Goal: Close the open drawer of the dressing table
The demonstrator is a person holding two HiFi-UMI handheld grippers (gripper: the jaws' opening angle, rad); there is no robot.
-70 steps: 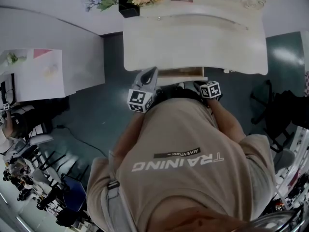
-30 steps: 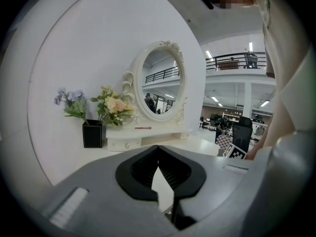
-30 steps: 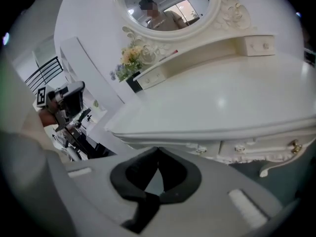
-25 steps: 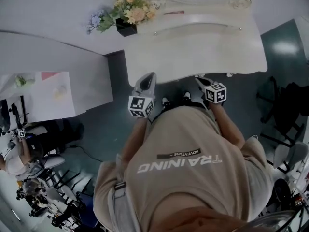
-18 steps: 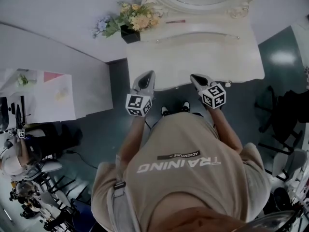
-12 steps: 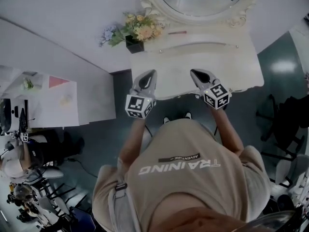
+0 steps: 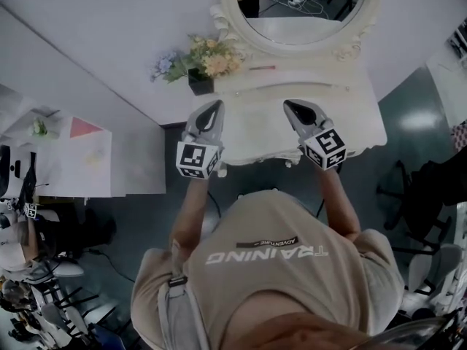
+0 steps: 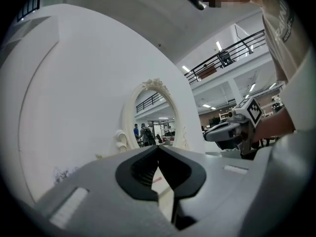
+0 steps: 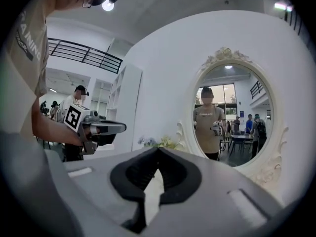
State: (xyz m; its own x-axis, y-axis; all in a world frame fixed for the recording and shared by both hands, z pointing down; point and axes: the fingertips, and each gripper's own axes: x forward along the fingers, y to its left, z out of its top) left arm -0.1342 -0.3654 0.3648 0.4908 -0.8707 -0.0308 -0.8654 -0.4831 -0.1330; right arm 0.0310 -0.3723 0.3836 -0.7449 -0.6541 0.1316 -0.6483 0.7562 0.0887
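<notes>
The white dressing table [image 7: 270, 133] stands against the wall under its oval mirror [image 7: 299, 9]. No drawer shows past its front edge [image 7: 263, 157]. My left gripper [image 7: 214, 106] hovers over the tabletop's left part, and my right gripper [image 7: 287, 105] over its right part. Both are shut and hold nothing. In the left gripper view the jaws [image 8: 158, 148] meet, with the mirror [image 8: 155, 117] ahead. In the right gripper view the jaws [image 9: 158, 150] also meet, facing the mirror [image 9: 229, 122].
A flower pot [image 7: 201, 58] sits at the table's back left corner, and a thin pink item [image 7: 263, 68] lies on the rear shelf. A white desk [image 7: 80, 159] stands to the left. A dark office chair [image 7: 419, 188] stands to the right.
The drawer that stuck out below the table's front edge 2.8 s ago no longer shows. Both grippers have risen over the tabletop, and the view now takes in the mirror.
</notes>
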